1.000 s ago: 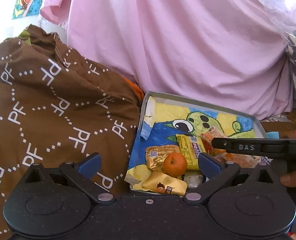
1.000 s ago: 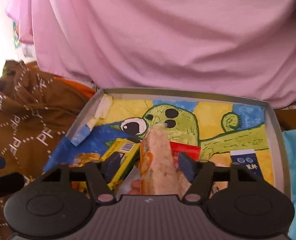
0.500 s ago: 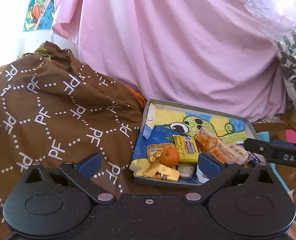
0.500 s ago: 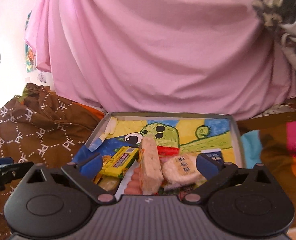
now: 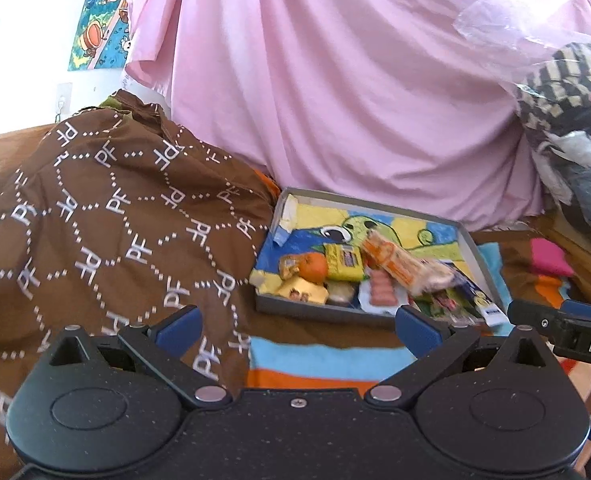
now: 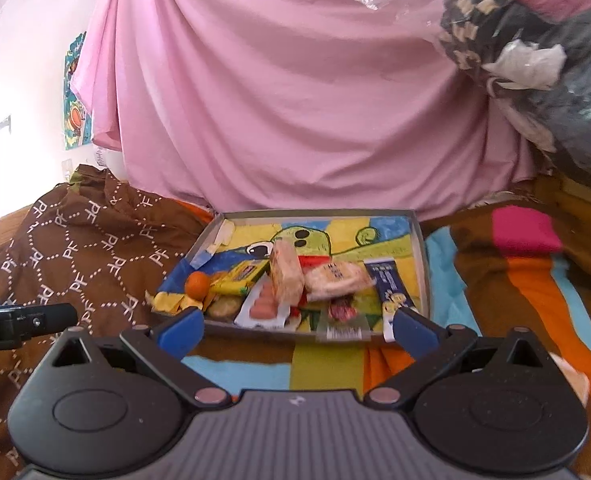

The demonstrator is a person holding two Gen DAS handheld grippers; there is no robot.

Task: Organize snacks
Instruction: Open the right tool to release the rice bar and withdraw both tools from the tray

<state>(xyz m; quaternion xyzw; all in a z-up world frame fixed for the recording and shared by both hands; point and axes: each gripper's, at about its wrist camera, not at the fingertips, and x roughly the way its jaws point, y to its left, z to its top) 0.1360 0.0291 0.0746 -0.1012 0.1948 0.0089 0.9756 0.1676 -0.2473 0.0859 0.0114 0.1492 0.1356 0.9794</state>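
Both tongs, left tongs [image 5: 297,330] and right tongs [image 6: 297,330], are held wide open and empty. The snack tray [image 6: 422,264] lies straight ahead of the right tongs, nearer to them; the cracker pack [image 6: 285,278] lies lengthwise away from them.

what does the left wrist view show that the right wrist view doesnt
Only the left wrist view: the right gripper entering at its right edge, and a yellow cartoon-face packet at the tray's near corner. Only the right wrist view: the left gripper at its left edge. Both: the tray of snacks, the orange, pink sheet.
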